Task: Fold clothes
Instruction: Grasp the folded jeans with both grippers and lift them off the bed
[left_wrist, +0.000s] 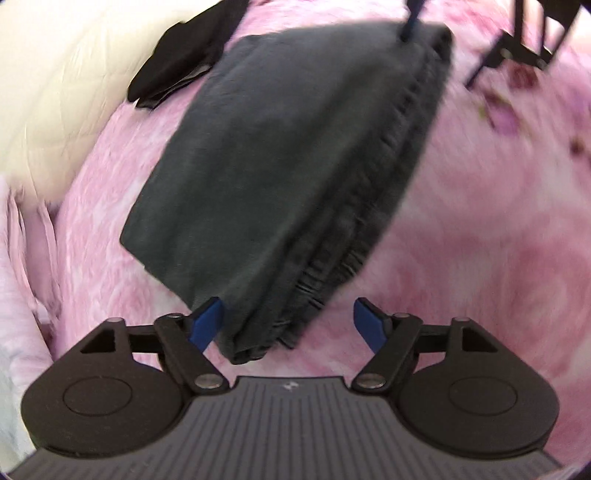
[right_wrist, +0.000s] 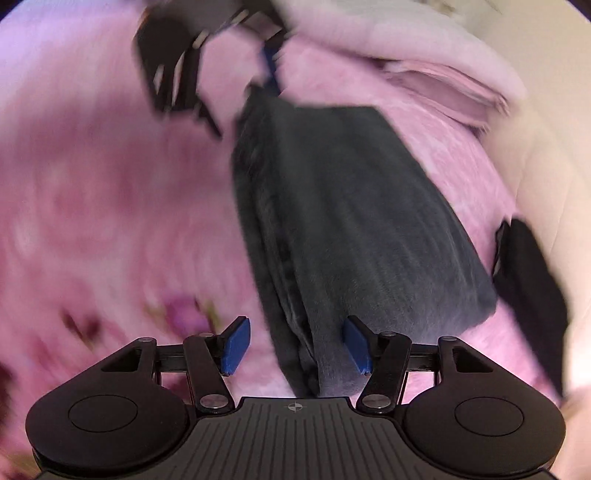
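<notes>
Folded grey garment (left_wrist: 288, 166) flat on pink floral bedspread (left_wrist: 480, 221), beside black cloth (left_wrist: 177, 66). Left gripper (left_wrist: 288, 325) jaws apart at one end; right gripper (right_wrist: 295, 345) jaws apart at opposite end.

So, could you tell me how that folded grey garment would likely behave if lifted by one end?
The grey garment would probably sag, being soft cloth in loose layers. Its stacked edges may slip apart, since nothing binds them. It looks light but bulky on the pink blanket.

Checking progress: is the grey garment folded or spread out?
Folded: the grey garment lies as a compact rectangle on the pink bedspread, several layered edges stacked along one side.
</notes>
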